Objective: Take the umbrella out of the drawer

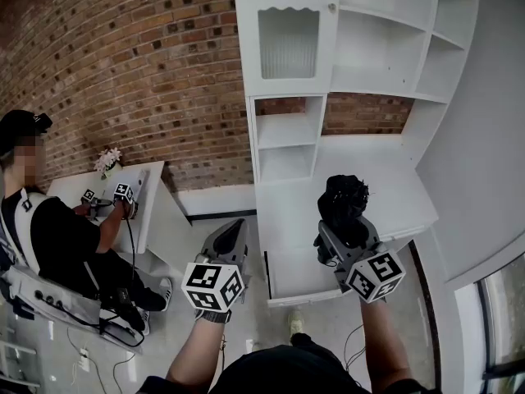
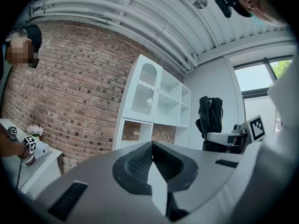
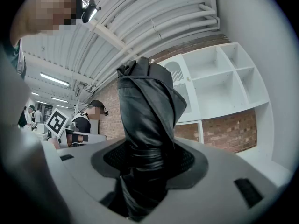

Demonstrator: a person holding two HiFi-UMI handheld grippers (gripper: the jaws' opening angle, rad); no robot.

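The right tongs (image 1: 341, 235) (image 3: 147, 158) are spread wide and clamped on the umbrella (image 1: 344, 197) (image 3: 147, 108). Both pads press on the folded black fabric where a strap binds it. The bundle fills the gap between the pads, and most of it stands out past the tips with its loose folds bunched at the far end. The umbrella is lifted clear of the drawer (image 1: 297, 276), which stands pulled open just below and to the left of it. The far end of the umbrella hangs over the white bench (image 1: 394, 183) at the foot of the shelf unit (image 1: 361, 31).

The left tongs (image 1: 233, 235) (image 2: 152, 158) are closed tip to tip with nothing between them. They are held in the air beside the drawer's left edge, apart from the umbrella. In the left gripper view the umbrella (image 2: 210, 115) shows off to the right.

Behind the shelf unit runs a brick wall (image 1: 123, 56). Well off to the left a seated person (image 1: 57, 236) works near a small bunch of flowers (image 1: 107, 161).
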